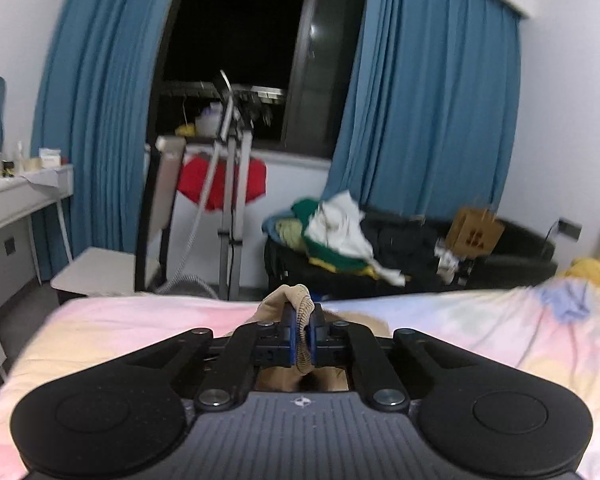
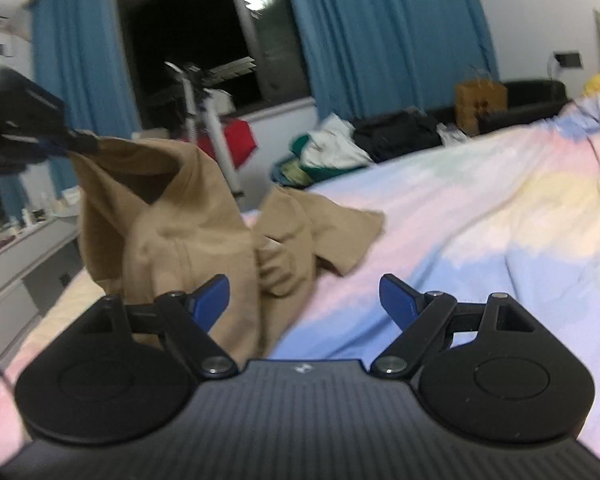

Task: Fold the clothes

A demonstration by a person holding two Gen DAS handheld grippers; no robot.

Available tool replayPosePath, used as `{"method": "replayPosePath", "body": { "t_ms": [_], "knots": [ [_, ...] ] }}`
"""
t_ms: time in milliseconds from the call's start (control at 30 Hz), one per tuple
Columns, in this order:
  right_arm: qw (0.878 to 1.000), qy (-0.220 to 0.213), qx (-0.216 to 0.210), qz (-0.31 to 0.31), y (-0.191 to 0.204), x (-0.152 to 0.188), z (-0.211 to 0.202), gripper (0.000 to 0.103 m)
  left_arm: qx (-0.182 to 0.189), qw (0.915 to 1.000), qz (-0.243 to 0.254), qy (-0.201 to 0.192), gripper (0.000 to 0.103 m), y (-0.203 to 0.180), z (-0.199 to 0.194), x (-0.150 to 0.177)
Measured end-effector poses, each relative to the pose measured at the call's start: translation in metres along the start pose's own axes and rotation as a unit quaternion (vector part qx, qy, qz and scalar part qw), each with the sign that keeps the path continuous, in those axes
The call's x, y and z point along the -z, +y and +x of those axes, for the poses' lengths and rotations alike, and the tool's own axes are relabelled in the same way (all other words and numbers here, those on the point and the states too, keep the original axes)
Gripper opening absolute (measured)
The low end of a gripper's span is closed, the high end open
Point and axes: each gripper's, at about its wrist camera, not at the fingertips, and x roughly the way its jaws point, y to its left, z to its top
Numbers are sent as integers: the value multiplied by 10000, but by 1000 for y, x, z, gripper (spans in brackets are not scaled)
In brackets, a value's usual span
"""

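Pinching ribbed hem of tan shirt point(image 2: 172, 220), left gripper point(image 1: 301, 334) clamped, right gripper point(image 2: 304, 300) spread wide, empty.

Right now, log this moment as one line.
left gripper: shut on tan knit garment, lifting one edge | right gripper: open, holding nothing | garment's other end lies on pastel patchwork bedspread

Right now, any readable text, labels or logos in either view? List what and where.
None can be read.
Cardboard box: dark print on its side, too blurred to read.
Left gripper body: small round emblem, no letters.
Right gripper body: the same emblem, no letters.
Bottles on the desk: too small to tell.
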Motion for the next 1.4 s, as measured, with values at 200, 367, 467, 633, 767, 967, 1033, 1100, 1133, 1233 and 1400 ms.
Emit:
{"method": "replayPosePath", "body": {
  "t_ms": [200, 367, 467, 633, 767, 967, 1033, 1100, 1133, 1233, 1400],
  "knots": [
    [9917, -32, -1239, -335, 30, 1, -42, 82, 9, 9999, -49, -157, 6, 12, -102, 18],
    [9826, 559, -1676, -577, 59, 19, -55, 69, -64, 9990, -436, -80, 6, 34, -133, 54],
    [9782, 846, -1782, -654, 71, 27, -47, 66, -50, 9977, -674, 7, 6, 51, -138, 63],
    [9771, 1143, -1786, -152, 71, 27, -6, 66, -106, 9967, -803, 61, 6, 72, -136, 70],
    [9698, 1508, -1895, 290, 68, 34, 30, 66, -206, 9960, -851, 163, 6, 85, -127, 74],
    [9585, 1866, -2090, 529, 74, 48, 66, 62, -291, 9947, -958, 246, 6, 99, -110, 72],
    [9617, 1856, -1965, 449, 79, 52, 73, 33, -339, 9942, -978, 291, 6, 103, -106, 72],
    [9645, 1839, -1847, 435, 80, 54, 76, 20, -386, 9930, -1049, 376, 6, 108, -100, 72],
    [9657, 1818, -1801, 446, 79, 54, 76, 14, -404, 9923, -1093, 420, 6, 110, -97, 73],
    [9710, 1663, -1635, 521, 74, 49, 74, 10, -432, 9910, -1160, 503, 7, 115, -94, 73],
    [9809, 1410, -1272, 415, 65, 28, 55, 9, -403, 9904, -1123, 694, 7, 117, -94, 75]
  ]
}}
